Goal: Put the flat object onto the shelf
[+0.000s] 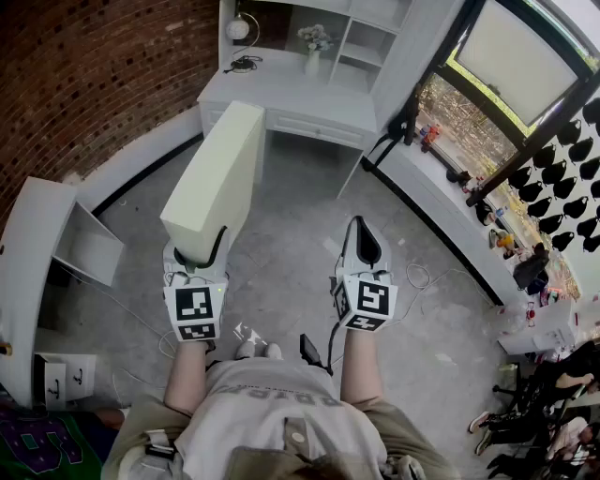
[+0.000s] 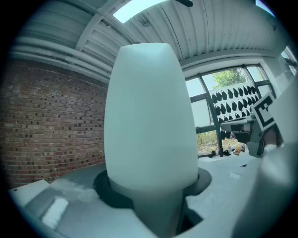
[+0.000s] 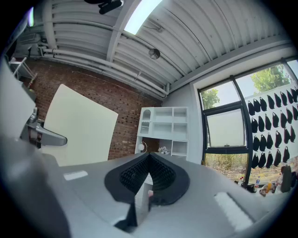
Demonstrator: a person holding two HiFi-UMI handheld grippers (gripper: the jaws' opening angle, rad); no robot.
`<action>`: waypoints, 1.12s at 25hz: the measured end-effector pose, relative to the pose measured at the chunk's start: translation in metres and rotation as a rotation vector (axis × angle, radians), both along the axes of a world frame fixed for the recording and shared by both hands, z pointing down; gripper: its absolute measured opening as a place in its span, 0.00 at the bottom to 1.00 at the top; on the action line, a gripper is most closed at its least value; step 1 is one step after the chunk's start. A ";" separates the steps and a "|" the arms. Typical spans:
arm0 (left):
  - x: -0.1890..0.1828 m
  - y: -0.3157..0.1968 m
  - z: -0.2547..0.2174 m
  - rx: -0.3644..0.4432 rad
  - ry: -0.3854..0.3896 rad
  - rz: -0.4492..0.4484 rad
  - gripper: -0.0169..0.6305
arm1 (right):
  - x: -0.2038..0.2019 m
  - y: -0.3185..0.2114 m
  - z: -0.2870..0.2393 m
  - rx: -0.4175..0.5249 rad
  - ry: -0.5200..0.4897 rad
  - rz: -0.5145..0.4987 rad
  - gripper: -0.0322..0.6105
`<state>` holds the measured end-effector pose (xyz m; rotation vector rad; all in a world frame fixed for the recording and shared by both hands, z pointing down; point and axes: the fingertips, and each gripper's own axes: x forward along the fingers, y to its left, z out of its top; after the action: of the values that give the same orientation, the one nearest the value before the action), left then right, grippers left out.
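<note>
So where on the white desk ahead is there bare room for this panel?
The desktop is bare along its front edge, before the lamp and flower vase. The shelf cubby right of the vase looks empty. Crowded back left, round the lamp.

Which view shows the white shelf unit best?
Right gripper view: the shelf unit stands front-on, compartments clear. Head view crops its top, seen from above. Left gripper view shows none of it; the held board fills it.

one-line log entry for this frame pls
left gripper: shut on flat panel, on edge | right gripper: shut, empty | shelf: ahead, panel not placed
</note>
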<state>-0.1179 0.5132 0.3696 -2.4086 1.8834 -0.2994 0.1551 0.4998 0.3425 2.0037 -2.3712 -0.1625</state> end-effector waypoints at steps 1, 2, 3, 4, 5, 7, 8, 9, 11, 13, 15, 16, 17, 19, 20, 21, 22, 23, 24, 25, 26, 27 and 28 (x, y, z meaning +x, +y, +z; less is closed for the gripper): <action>0.000 0.000 0.000 0.000 0.001 -0.001 0.43 | 0.000 0.000 0.000 0.001 0.003 -0.001 0.05; 0.000 0.000 0.000 0.001 0.002 -0.002 0.43 | -0.001 0.001 0.000 0.001 0.006 -0.001 0.05; 0.000 0.000 0.001 0.001 0.003 -0.002 0.43 | -0.001 0.001 0.000 0.001 0.008 -0.001 0.05; 0.000 0.000 0.001 0.000 0.004 -0.002 0.43 | -0.001 0.002 0.000 0.001 0.010 -0.001 0.05; 0.001 0.001 0.001 0.000 0.004 -0.001 0.43 | 0.000 0.002 0.000 0.001 0.011 -0.001 0.05; 0.002 0.001 0.002 -0.002 0.006 0.000 0.43 | 0.001 0.003 0.000 0.000 0.014 0.001 0.05; 0.003 0.001 0.002 -0.003 0.006 0.001 0.43 | 0.001 0.003 0.000 0.000 0.016 0.002 0.05; 0.003 0.001 0.003 -0.004 0.007 0.001 0.43 | 0.002 0.004 0.000 -0.001 0.018 0.003 0.05; 0.004 0.002 0.004 -0.007 0.011 0.001 0.43 | 0.002 0.005 0.001 -0.005 0.024 0.004 0.05; 0.004 0.002 0.005 -0.010 0.018 0.001 0.43 | 0.002 0.006 0.002 -0.010 0.031 0.004 0.05; 0.007 0.002 0.007 -0.015 0.023 0.001 0.43 | 0.003 0.006 0.004 -0.015 0.033 0.002 0.05; 0.008 0.001 0.008 -0.017 0.026 0.001 0.43 | 0.004 0.006 0.005 -0.019 0.033 0.002 0.05; 0.010 0.000 0.008 -0.018 0.028 0.002 0.43 | 0.006 0.005 0.007 -0.024 0.032 0.003 0.05; 0.015 -0.003 0.011 -0.021 0.032 0.004 0.43 | 0.009 0.004 0.010 -0.032 0.030 0.004 0.05; 0.017 -0.004 0.012 -0.023 0.034 0.006 0.43 | 0.011 0.003 0.011 -0.035 0.030 0.004 0.05; 0.020 -0.006 0.014 -0.025 0.039 0.007 0.43 | 0.012 0.003 0.012 -0.037 0.029 0.001 0.05; 0.023 -0.007 0.015 -0.027 0.046 0.007 0.43 | 0.014 0.002 0.013 -0.038 0.022 -0.003 0.05; 0.027 -0.009 0.016 -0.026 0.057 0.007 0.43 | 0.017 0.000 0.013 -0.040 0.005 -0.010 0.05; 0.031 -0.012 0.015 -0.022 0.072 0.007 0.43 | 0.022 -0.002 0.013 -0.042 -0.026 -0.018 0.05; 0.036 -0.015 0.013 -0.018 0.092 0.008 0.43 | 0.027 -0.004 0.013 -0.044 -0.069 -0.028 0.05; 0.041 -0.017 0.011 -0.013 0.114 0.011 0.43 | 0.034 -0.007 0.012 -0.044 -0.125 -0.037 0.05; 0.046 -0.020 0.009 -0.010 0.137 0.014 0.43 | 0.041 -0.009 0.011 -0.043 -0.186 -0.045 0.05; 0.050 -0.023 0.007 -0.009 0.162 0.018 0.43 | 0.049 -0.012 0.011 -0.042 -0.249 -0.050 0.05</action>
<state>-0.0678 0.4899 0.3765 -2.5241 1.9254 -0.1141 0.2041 0.4882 0.3533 2.0545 -2.5449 0.1429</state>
